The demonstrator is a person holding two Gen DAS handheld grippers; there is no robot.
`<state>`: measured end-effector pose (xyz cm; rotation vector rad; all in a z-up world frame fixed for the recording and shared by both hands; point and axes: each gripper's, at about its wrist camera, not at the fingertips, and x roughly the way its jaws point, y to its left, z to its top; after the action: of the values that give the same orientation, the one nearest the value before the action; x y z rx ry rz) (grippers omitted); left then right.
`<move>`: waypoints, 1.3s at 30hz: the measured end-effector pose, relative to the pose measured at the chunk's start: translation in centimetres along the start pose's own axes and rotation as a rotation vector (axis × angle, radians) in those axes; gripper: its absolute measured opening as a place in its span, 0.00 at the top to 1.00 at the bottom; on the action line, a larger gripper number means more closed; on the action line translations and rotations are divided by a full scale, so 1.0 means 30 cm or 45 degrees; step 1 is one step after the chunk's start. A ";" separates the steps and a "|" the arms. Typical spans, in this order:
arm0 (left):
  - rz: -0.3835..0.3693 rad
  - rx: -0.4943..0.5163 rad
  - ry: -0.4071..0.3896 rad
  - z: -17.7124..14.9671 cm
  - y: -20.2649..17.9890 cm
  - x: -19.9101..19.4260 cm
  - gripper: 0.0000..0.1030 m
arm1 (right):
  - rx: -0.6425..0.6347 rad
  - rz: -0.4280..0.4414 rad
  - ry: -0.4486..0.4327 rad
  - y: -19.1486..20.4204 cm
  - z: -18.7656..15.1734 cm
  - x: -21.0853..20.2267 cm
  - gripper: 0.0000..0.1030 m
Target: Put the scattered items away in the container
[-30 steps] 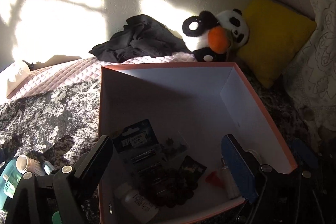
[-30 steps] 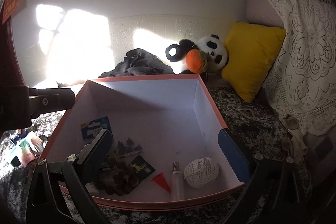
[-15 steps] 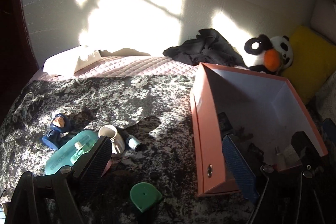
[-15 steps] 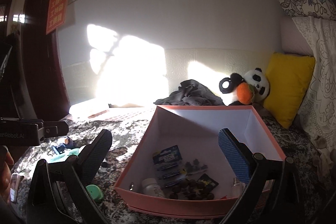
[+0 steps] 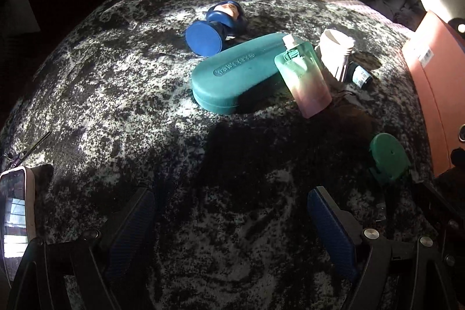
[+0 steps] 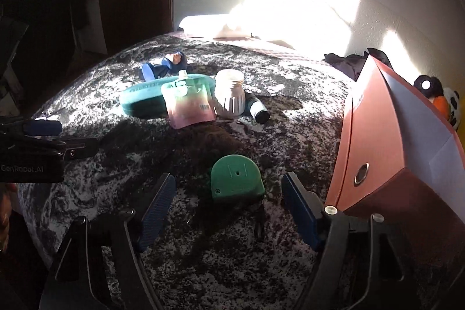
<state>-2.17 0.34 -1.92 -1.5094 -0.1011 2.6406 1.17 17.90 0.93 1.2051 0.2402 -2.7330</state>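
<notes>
Closing R gripper (image 6: 228, 204) jaws round green tape measure (image 6: 237, 179), not touching.

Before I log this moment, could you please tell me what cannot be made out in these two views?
- Pink cardboard box: its contents are hidden by its near wall in the right wrist view; the left wrist view cuts it off.
- Raised lettering on the teal oval case: too small to read.
- Small dark bottle: label blurred, partly hidden behind the white ribbed jar.

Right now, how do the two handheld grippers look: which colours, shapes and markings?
Both are black frames with silver bolts. The left gripper and right gripper each carry two flat blue textured pads. The left one's black body shows pale lettering in the right wrist view.
</notes>
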 end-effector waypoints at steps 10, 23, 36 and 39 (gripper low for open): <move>-0.137 0.013 0.052 0.098 -0.110 0.124 0.13 | 0.124 0.061 0.101 -0.106 0.007 0.169 0.33; -0.204 0.002 0.158 0.185 -0.302 0.289 0.13 | 0.039 0.099 0.173 -0.086 -0.005 0.254 0.40; -0.026 0.115 0.146 0.175 -0.371 0.306 0.84 | 0.017 0.103 0.193 -0.077 -0.018 0.227 0.41; -0.015 0.118 0.157 0.153 -0.358 0.286 0.86 | 0.010 0.103 0.195 -0.072 -0.021 0.220 0.41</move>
<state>-9.89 11.99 -5.77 -1.6303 0.0216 2.4984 -3.22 19.69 -4.19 1.3958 0.1936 -2.5786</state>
